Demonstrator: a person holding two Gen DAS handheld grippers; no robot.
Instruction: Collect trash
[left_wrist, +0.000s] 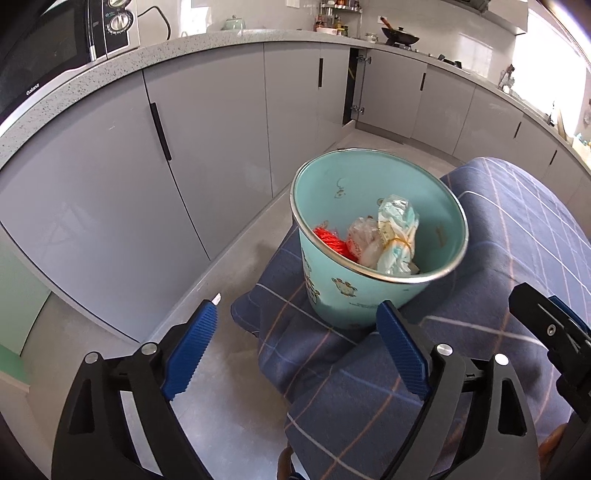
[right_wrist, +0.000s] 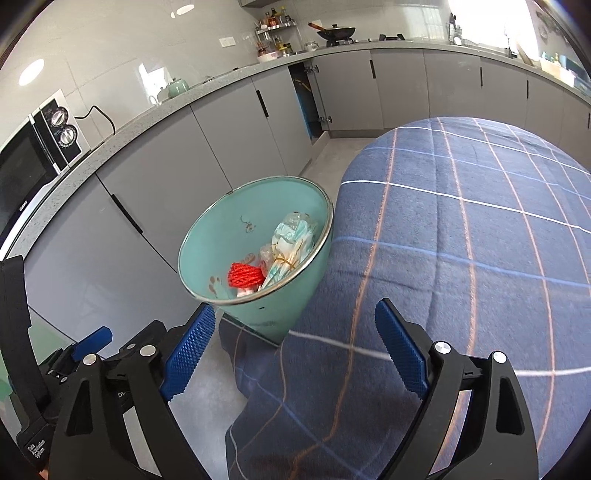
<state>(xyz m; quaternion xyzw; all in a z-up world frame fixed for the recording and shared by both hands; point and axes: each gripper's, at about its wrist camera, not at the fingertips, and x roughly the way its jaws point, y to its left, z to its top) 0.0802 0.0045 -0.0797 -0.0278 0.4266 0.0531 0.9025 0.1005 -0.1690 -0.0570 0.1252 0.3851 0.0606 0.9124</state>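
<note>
**Trash sits in the bin while both grippers hang empty**

Trash (left_wrist: 384, 236) lies inside a teal bin (left_wrist: 332, 295) that stands at the edge of a table under a blue checked cloth (left_wrist: 517, 229).

The left gripper (left_wrist: 299, 350) has its blue fingers (left_wrist: 192, 347) spread wide with nothing between them; the bin's lower wall sits just past the tips, apart from them. The right gripper (right_wrist: 295, 350) is spread just as wide and equally empty, over the cloth and near the bin's base.

In the bin, a red net (right_wrist: 243, 275) rests low against the near wall, beside a clear plastic bag (left_wrist: 364, 240) and a crumpled pale wrapper (right_wrist: 291, 240) that leans up toward the metal rim.

Beyond stand grey cabinets (left_wrist: 207, 122), one door ajar, under a speckled counter (right_wrist: 155, 110). A microwave (left_wrist: 44, 48) sits on it at the left, a wok (right_wrist: 336, 33) at the far end.
</note>
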